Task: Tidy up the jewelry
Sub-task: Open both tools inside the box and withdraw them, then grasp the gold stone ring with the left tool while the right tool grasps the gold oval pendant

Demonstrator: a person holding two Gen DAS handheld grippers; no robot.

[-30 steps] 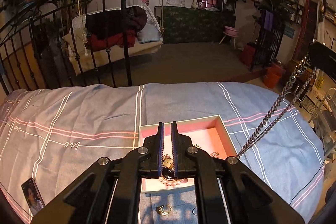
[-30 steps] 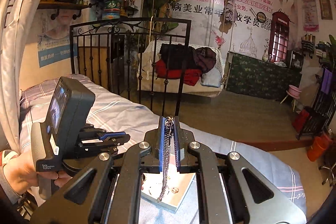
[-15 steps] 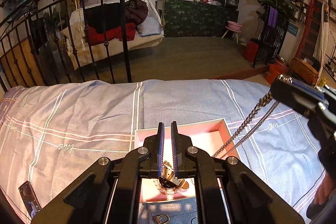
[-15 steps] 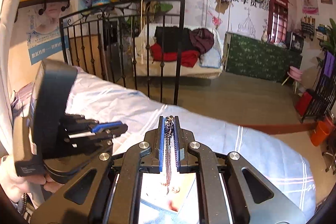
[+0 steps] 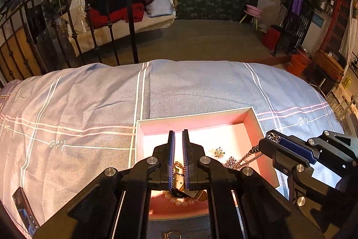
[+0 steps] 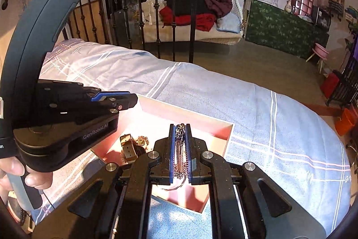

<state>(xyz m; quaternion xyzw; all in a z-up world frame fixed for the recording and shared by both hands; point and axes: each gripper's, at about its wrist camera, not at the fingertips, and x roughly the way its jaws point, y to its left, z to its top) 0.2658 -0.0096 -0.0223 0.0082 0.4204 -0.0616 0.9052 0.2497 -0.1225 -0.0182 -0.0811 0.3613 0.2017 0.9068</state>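
Silver chain (image 6: 179, 145): fine metal links, bunched and doubled, clamped between the blue-lined jaws of the right gripper (image 6: 179, 127); its lower end and a thin ring hang over the box interior. In the left wrist view the same chain (image 5: 248, 156) runs slack from the right gripper (image 5: 274, 139) down to a small glittering heap on the box floor.

Watch (image 5: 179, 180): gold-toned metal body with a strap, pinched between the closed jaws of the left gripper (image 5: 177, 134), low over the near part of the box. In the right wrist view its perforated strap (image 6: 128, 148) shows beneath the left gripper (image 6: 125, 101).

Bead bracelet (image 5: 179, 201): round pale pearly beads in an arc, lying on the box floor under the watch.

Brooch (image 5: 219, 152): small, spiky, gold-coloured, on the box floor right of the left gripper.

Box (image 5: 201, 121): shallow, rectangular, open-topped card, pink inside with a pale rim; rests on the bed.

Ring (image 5: 171, 235): gold-toned, on the cover just near of the box.

Bed cover (image 5: 89, 100): soft grey-blue cloth, lightly creased, with white and pink line checks.

Phone (image 5: 23, 214): flat, dark, at the near left edge of the bed.

Bed rail (image 5: 129, 6): black wrought iron bars, far left.
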